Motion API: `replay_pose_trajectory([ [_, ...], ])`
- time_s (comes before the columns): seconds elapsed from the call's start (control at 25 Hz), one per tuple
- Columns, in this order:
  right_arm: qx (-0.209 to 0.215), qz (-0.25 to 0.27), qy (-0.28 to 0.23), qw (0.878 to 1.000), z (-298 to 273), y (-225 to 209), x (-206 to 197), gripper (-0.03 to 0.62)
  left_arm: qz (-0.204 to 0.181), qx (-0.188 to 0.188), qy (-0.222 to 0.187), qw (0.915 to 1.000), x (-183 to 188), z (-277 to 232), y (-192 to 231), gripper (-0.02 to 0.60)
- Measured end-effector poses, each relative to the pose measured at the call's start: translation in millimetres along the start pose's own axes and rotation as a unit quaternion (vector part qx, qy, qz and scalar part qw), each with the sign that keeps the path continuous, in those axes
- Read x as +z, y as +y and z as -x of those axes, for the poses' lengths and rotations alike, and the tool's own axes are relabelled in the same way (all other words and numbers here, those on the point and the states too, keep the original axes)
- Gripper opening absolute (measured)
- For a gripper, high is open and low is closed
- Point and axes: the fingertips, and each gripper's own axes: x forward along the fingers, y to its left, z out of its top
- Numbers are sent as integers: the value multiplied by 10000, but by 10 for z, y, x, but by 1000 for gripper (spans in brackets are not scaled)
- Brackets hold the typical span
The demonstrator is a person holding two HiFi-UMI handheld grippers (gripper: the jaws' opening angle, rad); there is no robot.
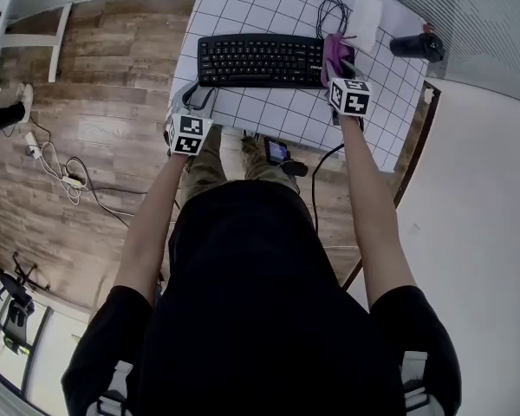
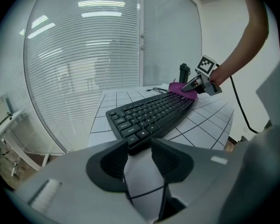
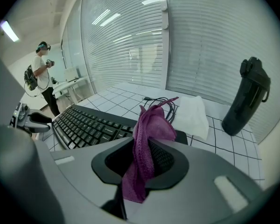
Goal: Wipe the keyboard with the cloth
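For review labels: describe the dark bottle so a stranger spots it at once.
On the gridded table, look past the right end of the black keyboard toward the far corner. The bottle stands there, tall, dark and upright, unlike the flat white sheet nearby.

A white table [image 1: 243,109] ruled with a black grid stands on a wood-plank floor [image 1: 104,94]. Near its far right corner a black bottle [image 3: 246,97] stands upright. Just beside it lies a white tissue-like sheet [image 3: 192,113], touching a coiled black cable [image 1: 331,13]. Slatted blinds [image 3: 130,36] line the wall behind. In the background a person [image 3: 43,73] with a backpack stands by a white desk. A power strip [image 1: 69,180] with tangled cords lies on the floor.
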Motion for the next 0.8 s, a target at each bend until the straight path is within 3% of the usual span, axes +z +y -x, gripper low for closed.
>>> replay_pose_trajectory([
  [0.8,110,-28,-40,9999,-48,205,57,101,78,-28,-93,9999,-13,-2,1,152],
])
